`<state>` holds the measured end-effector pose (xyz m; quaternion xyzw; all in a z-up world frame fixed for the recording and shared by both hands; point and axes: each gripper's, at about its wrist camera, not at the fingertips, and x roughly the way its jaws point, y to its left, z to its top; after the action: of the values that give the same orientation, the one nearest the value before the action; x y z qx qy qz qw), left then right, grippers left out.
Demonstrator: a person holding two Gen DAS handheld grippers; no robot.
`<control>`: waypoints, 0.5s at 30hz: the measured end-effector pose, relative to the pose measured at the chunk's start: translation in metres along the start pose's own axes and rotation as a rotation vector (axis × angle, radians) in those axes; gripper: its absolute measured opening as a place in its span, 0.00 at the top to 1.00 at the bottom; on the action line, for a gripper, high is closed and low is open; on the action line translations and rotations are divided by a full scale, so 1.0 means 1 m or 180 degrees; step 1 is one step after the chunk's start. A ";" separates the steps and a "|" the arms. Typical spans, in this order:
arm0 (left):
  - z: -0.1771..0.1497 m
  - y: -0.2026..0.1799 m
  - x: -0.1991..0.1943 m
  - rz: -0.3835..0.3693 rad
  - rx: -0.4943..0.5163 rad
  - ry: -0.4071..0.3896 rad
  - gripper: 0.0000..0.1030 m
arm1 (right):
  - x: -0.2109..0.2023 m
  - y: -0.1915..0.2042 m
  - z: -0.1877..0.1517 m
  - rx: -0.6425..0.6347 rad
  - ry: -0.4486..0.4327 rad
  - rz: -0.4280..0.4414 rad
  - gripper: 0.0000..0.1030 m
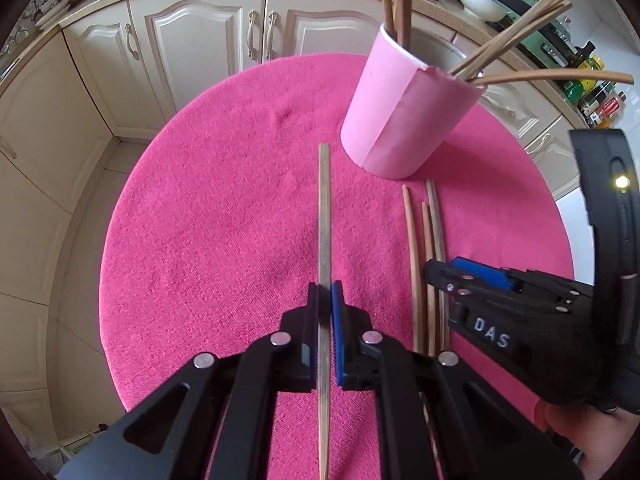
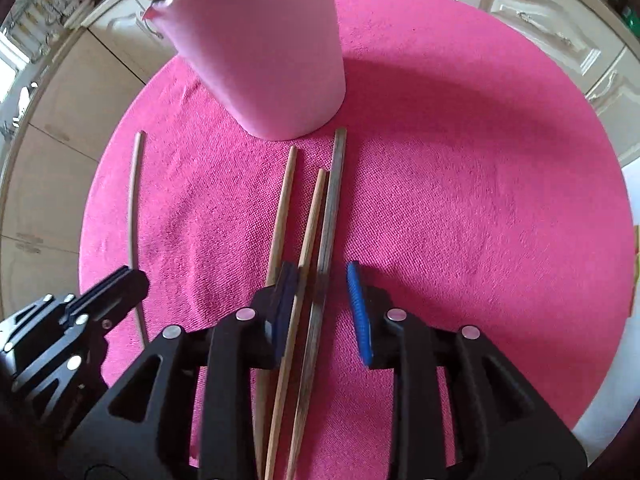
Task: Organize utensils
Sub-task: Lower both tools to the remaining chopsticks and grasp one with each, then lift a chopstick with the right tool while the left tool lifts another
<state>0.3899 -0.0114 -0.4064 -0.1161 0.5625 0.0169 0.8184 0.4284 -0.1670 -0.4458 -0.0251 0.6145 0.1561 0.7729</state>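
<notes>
My left gripper (image 1: 325, 300) is shut on a single wooden chopstick (image 1: 324, 216) that points toward the pink cup (image 1: 404, 116). The cup holds several chopsticks (image 1: 516, 36) and stands on the pink cloth. Three loose chopsticks (image 1: 428, 240) lie side by side in front of the cup. My right gripper (image 2: 322, 288) is open and low over them, its jaws on either side of two of them (image 2: 320, 216); the third (image 2: 282, 208) lies just left of the left pad. The held chopstick (image 2: 134, 208) and the left gripper (image 2: 108, 296) show at the left of the right wrist view.
The round table is covered by a pink cloth (image 1: 224, 208). Cream kitchen cabinets (image 1: 192, 36) run behind it. A counter at the back right carries a white bowl (image 1: 480, 2) and bottles (image 1: 592, 80).
</notes>
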 end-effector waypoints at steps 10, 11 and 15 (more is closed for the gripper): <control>0.003 0.004 -0.009 -0.0051 0.0012 -0.0051 0.94 | -0.007 -0.026 -0.002 0.0252 0.0100 0.0286 0.76; 0.003 0.006 -0.010 -0.0059 -0.0001 -0.0056 0.94 | -0.008 -0.030 -0.004 0.0299 0.0097 0.0302 0.76; 0.003 0.007 -0.012 -0.0067 -0.0007 -0.0063 0.94 | -0.009 -0.042 -0.006 0.0343 0.0101 0.0314 0.76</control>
<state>0.3872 -0.0027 -0.3955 -0.1227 0.5531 0.0100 0.8239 0.4326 -0.2096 -0.4450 0.0444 0.6346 0.1603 0.7547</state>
